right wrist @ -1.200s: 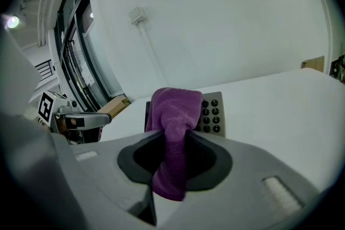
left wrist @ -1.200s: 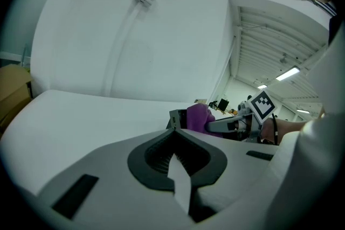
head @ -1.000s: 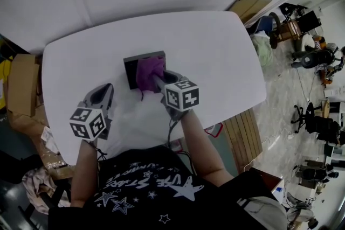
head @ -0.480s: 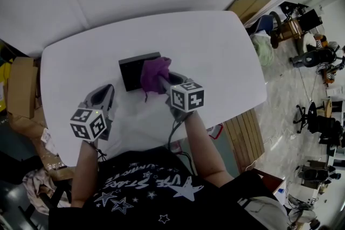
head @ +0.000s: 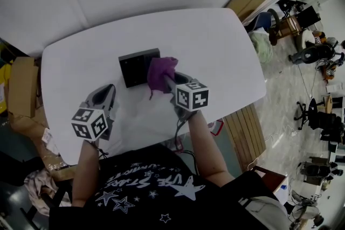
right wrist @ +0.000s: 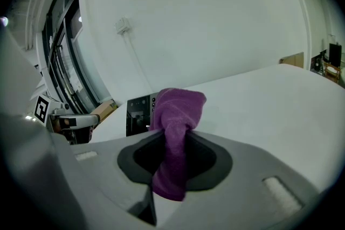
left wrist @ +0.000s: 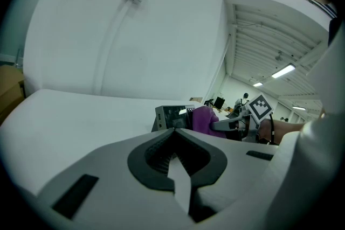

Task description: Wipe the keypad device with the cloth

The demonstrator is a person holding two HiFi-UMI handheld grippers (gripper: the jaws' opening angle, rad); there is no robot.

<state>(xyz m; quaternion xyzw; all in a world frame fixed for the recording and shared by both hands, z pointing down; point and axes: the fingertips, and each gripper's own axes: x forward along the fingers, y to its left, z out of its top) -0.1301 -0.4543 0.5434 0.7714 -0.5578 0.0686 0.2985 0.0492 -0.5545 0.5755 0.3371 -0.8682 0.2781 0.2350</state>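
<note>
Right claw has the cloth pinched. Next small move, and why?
Probably sweep the right claw left, dragging the purple cloth across the keypad device. The cloth is clamped in that claw and sits at the device's right edge, so most of the dark top is uncovered.

white table (head: 226, 56) | cardboard box (head: 22, 88) left of it | wooden slats (head: 245, 138) at right | office chair (head: 311, 115) beyond

The cloth (right wrist: 175, 110) is soft, fuzzy terry; the keypad device (head: 132, 68) glossy dark plastic; the counter (head: 215, 51) smooth matt white.
</note>
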